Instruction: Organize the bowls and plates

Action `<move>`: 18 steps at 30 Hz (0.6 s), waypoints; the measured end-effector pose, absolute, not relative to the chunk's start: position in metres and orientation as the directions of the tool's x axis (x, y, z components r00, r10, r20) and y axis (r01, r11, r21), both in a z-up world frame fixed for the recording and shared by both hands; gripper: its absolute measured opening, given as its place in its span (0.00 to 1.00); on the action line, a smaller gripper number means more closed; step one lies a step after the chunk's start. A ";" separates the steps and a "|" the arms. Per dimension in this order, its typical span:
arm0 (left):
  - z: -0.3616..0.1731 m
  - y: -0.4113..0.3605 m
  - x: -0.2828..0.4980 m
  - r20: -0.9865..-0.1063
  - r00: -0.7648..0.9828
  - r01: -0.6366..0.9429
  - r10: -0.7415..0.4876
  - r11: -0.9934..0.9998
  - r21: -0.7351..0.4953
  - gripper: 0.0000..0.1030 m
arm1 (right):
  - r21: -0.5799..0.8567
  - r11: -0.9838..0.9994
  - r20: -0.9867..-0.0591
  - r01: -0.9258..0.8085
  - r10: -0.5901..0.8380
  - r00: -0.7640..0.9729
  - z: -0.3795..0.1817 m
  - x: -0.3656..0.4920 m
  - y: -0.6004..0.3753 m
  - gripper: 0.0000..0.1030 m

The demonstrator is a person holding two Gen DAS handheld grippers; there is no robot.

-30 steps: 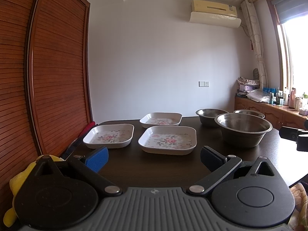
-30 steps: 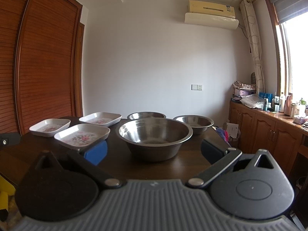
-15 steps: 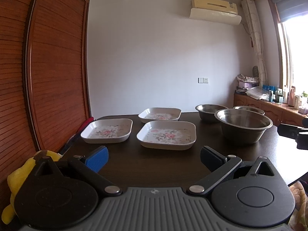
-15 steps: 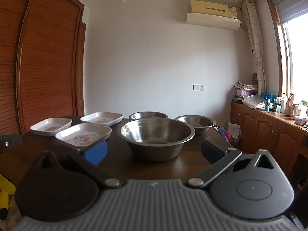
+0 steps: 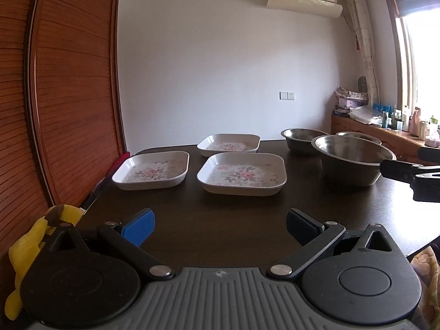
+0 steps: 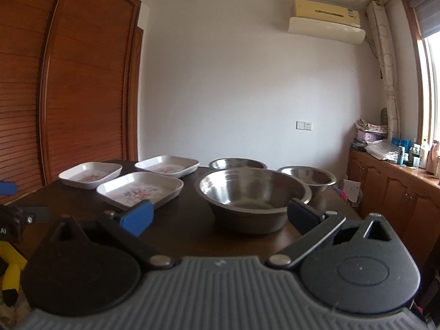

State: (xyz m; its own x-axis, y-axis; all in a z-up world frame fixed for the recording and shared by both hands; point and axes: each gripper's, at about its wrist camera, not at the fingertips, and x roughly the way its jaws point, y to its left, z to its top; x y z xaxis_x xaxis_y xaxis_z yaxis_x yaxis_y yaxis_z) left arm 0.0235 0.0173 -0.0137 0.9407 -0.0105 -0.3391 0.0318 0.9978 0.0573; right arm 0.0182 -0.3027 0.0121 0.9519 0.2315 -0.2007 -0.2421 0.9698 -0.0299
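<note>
Dark table (image 5: 220, 220), both grippers' fingers apart, third steel bowl (image 6: 308, 177) unobstructed only in right view

Large steel bowl (image 5: 352, 162) hides most of the bowl behind (image 5: 359, 137)

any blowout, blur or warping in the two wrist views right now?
Left wrist: window blown out white, wardrobe door bowed by the fisheye, plates sharp. Right wrist: window also blown out, image softer, large bowl slightly blurred, wardrobe curved.
</note>
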 end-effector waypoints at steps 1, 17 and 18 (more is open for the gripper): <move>-0.013 0.019 0.024 -0.340 0.940 0.034 -0.012 0.998 0.059 1.00 | -0.030 0.967 -0.204 -0.252 0.241 0.949 0.013 0.020 -0.301 1.00; 0.009 0.047 0.052 -0.327 0.943 0.084 -0.056 0.994 0.075 1.00 | -0.040 0.923 -0.233 -0.384 0.365 0.901 0.038 0.057 -0.272 1.00; 0.011 0.048 0.053 -0.319 0.946 0.084 -0.055 0.993 0.078 1.00 | -0.042 0.919 -0.237 -0.391 0.371 0.898 0.041 0.061 -0.270 1.00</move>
State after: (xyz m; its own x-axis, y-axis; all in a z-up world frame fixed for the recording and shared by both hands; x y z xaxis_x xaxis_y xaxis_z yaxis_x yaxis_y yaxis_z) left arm 0.0533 0.0483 0.0113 0.9463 -0.0552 -0.3186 0.0843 0.9933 0.0784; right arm 0.0609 -0.2699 0.0406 0.8977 0.3713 -0.2370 -0.3914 0.9192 -0.0423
